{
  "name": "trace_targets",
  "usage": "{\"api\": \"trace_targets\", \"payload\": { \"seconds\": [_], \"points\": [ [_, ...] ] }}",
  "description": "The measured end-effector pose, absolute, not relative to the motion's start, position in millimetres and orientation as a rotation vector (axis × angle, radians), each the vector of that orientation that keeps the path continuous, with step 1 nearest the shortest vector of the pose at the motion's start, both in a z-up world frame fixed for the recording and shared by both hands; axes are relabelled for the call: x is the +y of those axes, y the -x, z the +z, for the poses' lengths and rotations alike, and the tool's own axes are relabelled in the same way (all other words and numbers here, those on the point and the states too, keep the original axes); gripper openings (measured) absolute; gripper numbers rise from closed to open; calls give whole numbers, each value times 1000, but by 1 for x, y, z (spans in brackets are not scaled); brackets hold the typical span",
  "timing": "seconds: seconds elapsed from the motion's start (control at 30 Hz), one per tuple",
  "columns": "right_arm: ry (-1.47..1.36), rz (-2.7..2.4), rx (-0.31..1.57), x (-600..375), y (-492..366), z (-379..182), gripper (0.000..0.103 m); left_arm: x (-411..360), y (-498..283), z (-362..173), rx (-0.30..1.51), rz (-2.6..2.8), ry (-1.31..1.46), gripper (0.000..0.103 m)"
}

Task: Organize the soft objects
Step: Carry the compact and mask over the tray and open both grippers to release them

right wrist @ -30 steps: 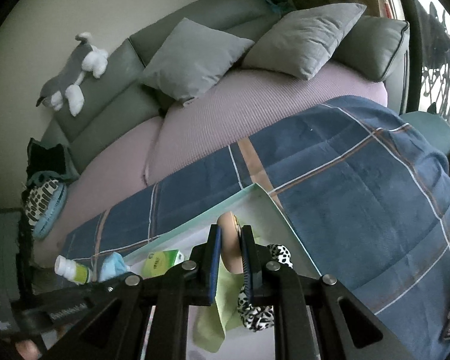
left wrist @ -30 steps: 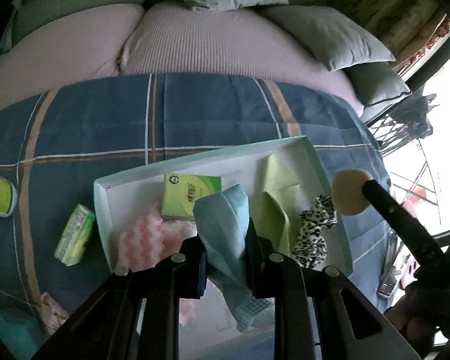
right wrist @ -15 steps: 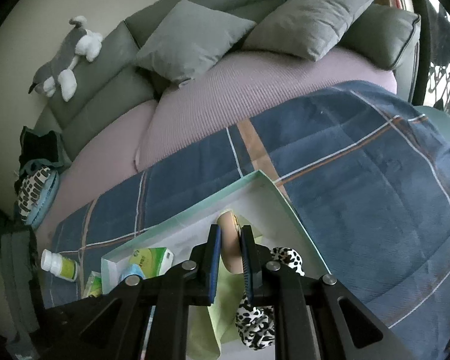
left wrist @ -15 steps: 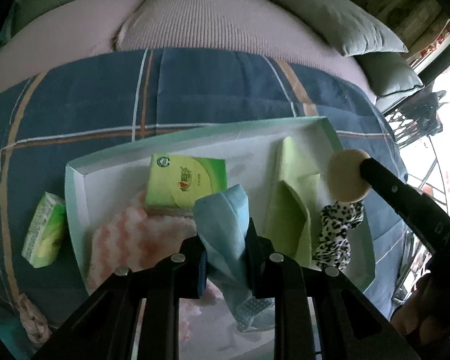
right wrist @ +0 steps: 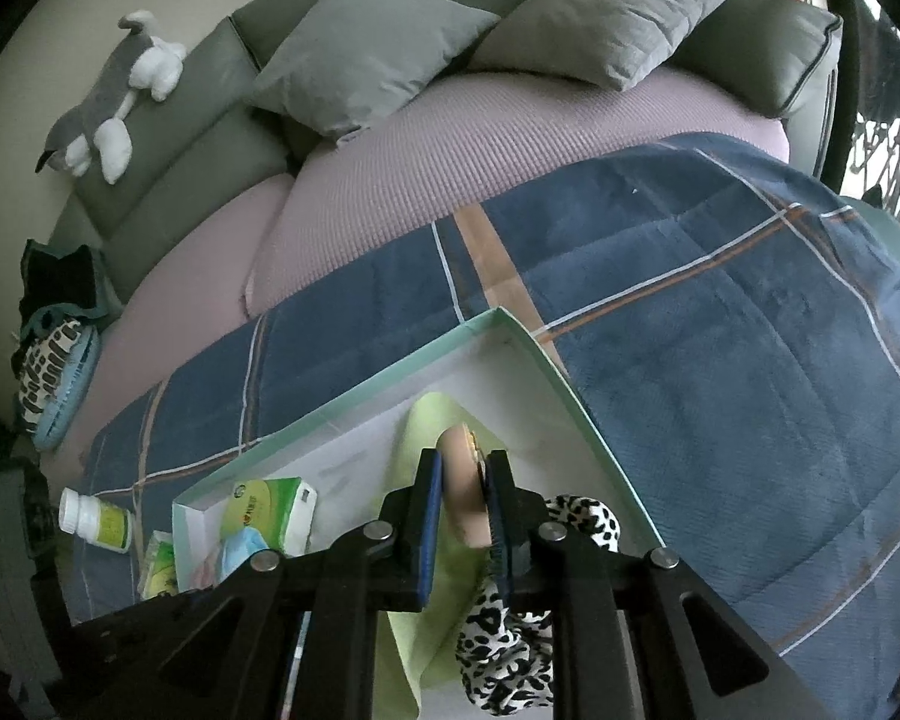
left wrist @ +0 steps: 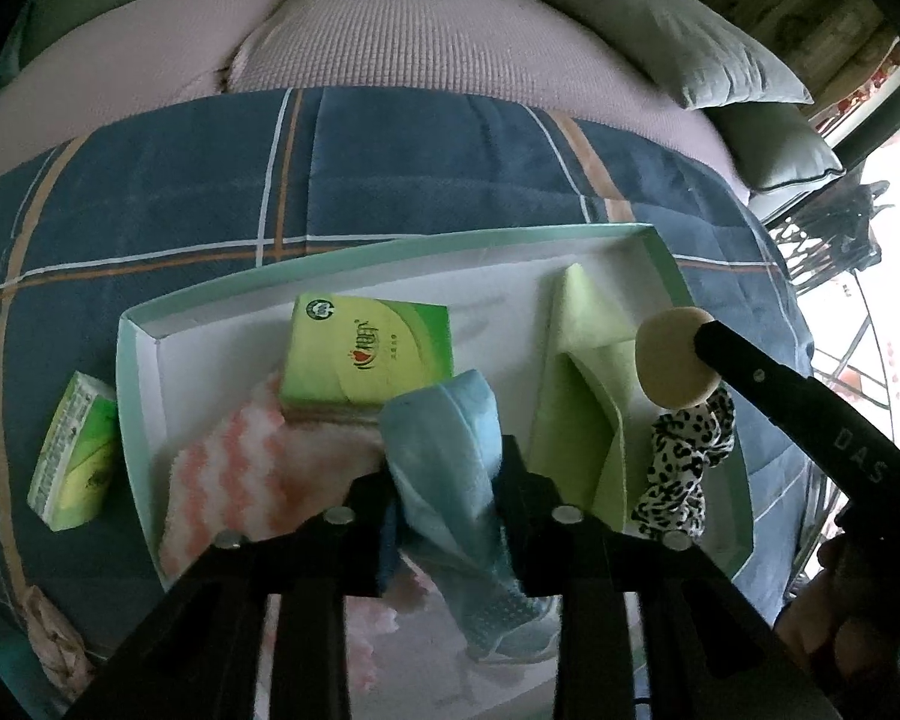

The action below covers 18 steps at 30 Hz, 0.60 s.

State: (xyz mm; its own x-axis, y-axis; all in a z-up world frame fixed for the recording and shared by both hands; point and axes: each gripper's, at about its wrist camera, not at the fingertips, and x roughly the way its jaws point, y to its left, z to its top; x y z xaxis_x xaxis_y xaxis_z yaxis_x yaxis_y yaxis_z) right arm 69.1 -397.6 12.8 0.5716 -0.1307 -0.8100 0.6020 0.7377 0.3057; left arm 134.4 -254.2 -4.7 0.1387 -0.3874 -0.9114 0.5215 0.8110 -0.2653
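Note:
A white tray with a mint rim point(left wrist: 390, 252) lies on a blue plaid blanket. My left gripper point(left wrist: 447, 468) hangs low over the tray. A folded blue cloth point(left wrist: 444, 420) stands between its jaws, which are opening, and the cloth still fills the gap. My right gripper point(right wrist: 462, 468) is over the tray's right end with a beige round puff point(right wrist: 461, 480) between its pads, and its jaws are starting to open. In the left wrist view the puff point(left wrist: 675, 360) hovers above a leopard scrunchie point(left wrist: 684, 474) and a lime cloth point(left wrist: 582, 384).
In the tray also lie a green tissue pack point(left wrist: 369, 360) and a pink-and-white wavy cloth point(left wrist: 240, 480). Left of the tray on the blanket are a second tissue pack point(left wrist: 72, 450) and a white bottle point(right wrist: 96, 519). Grey pillows point(right wrist: 366, 54) and a plush toy point(right wrist: 114, 96) sit on the sofa behind.
Both grippers have come down closer to the tray. The left jaws now stand a little wider around the blue cloth. The puff has sunk towards the scrunchie.

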Motion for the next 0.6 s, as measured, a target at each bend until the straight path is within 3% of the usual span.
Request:
{"api": "trace_targets", "payload": {
  "seconds": [0.33,0.6],
  "points": [
    [-582,-483,854,-396,-66,27,18,-255,-129,5,1262,-680,-110,51],
    [-565,-489,838,-394,-62,39,19,-251,-128,15,1244,-682,-101,52]
  ]
}}
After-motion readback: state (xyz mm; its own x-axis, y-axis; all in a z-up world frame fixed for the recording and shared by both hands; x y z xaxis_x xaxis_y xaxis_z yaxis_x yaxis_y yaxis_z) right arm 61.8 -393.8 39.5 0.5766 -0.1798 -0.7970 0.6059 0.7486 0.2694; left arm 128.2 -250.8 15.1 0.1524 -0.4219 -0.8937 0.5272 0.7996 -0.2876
